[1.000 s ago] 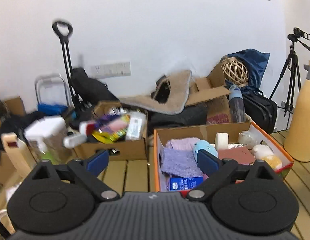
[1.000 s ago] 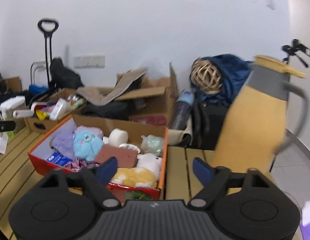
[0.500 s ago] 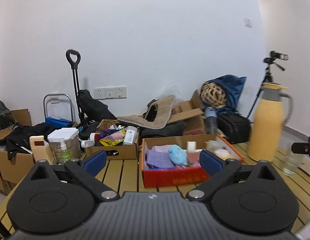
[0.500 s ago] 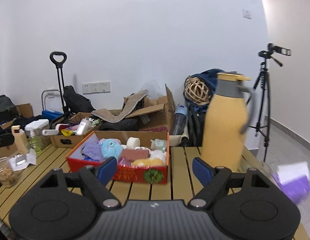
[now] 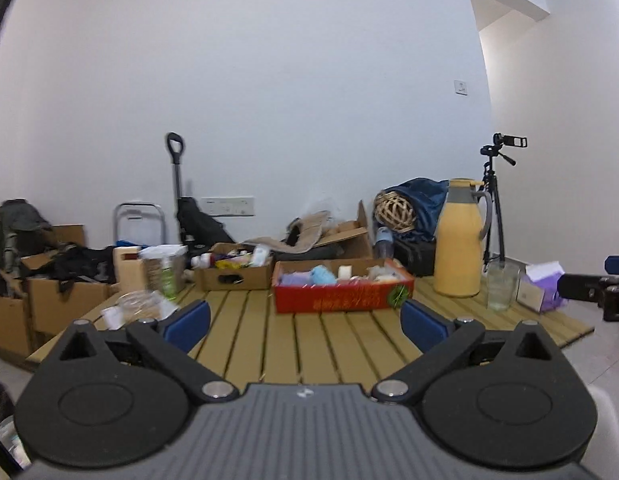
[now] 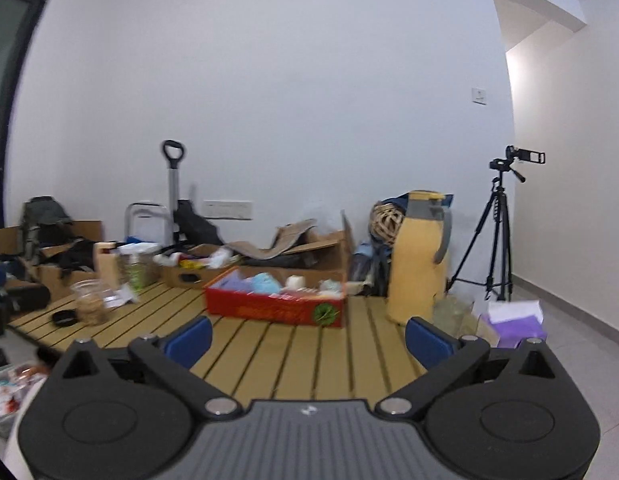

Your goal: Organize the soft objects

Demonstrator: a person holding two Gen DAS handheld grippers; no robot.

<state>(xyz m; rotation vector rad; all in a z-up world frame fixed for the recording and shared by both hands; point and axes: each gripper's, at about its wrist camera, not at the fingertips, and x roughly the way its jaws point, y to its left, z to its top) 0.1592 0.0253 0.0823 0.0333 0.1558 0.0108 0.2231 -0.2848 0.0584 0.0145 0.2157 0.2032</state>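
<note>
- Two grippers: the left gripper [image 5: 305, 322] has its jaws spread wide with nothing between them; the right gripper [image 6: 307, 338] has its jaws opening, already wide, and nothing lies between them either. Both hang over the near edge of the slatted wooden surface [image 5: 309, 344], well apart from the boxes.
- One red box [image 5: 343, 294] stands mid-surface toward the far side. It holds the soft objects: one light-blue plush toy [image 5: 323, 275], a purple cloth [image 5: 295, 278] at its left end, one white roll [image 5: 344, 272], and pale plush pieces [image 5: 383, 274] at its right end, too small to count.
- One brown cardboard box [image 5: 235, 276] sits just left of the red box, packed with bottles and packets that blur together.
- One yellow thermos jug [image 5: 459, 240] stands upright right of the red box.
- One clear glass [image 5: 501, 286] stands just right of the jug.
- One purple tissue box [image 5: 543, 286] is at the right edge of the surface.
- One clear jar [image 6: 92, 300] with brownish contents stands on the left part of the surface, with a small dark dish [image 6: 65, 317] beside it.
- One camera tripod [image 6: 499, 232] stands on the floor at the right wall.
- More open cardboard boxes [image 5: 41, 300] with dark bags on them sit at the far left; I count at least two.
</note>
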